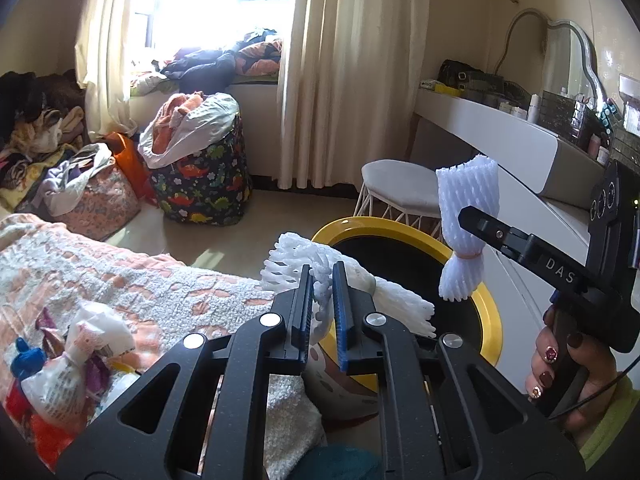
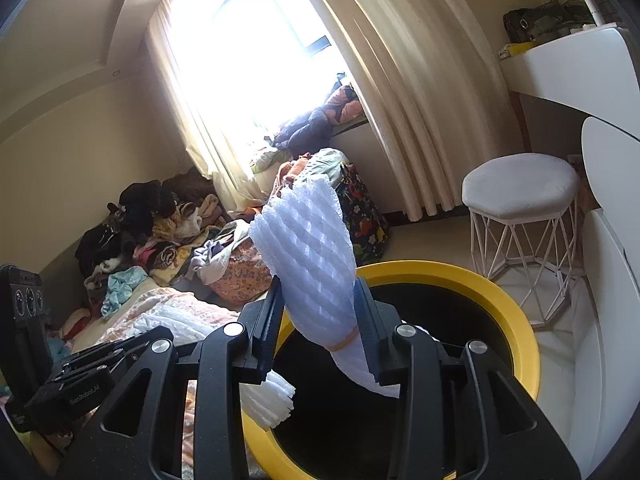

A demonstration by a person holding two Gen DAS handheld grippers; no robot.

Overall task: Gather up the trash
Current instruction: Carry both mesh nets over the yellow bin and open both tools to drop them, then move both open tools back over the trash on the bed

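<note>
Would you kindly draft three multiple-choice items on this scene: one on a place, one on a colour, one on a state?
1. Where is the bin relative to the stool?
A. in front of it
B. on top of it
C. under the bed

2. What colour is the bin's rim?
A. red
B. yellow
C. green

3. What is the left tool doing?
A. hanging open and empty
B. gripping a foam net
C. gripping a bottle

Answers: 1 A, the stool stands behind the rim; 2 B, the rim is yellow; 3 B, white netting is pinched between its pads.

Left hand-held gripper [image 1: 322, 300] clamped on a white foam net [image 1: 296, 258] above the yellow-rimmed bin [image 1: 486, 320]; right hand-held gripper [image 1: 476, 222] holds another foam net [image 1: 466, 216].
</note>
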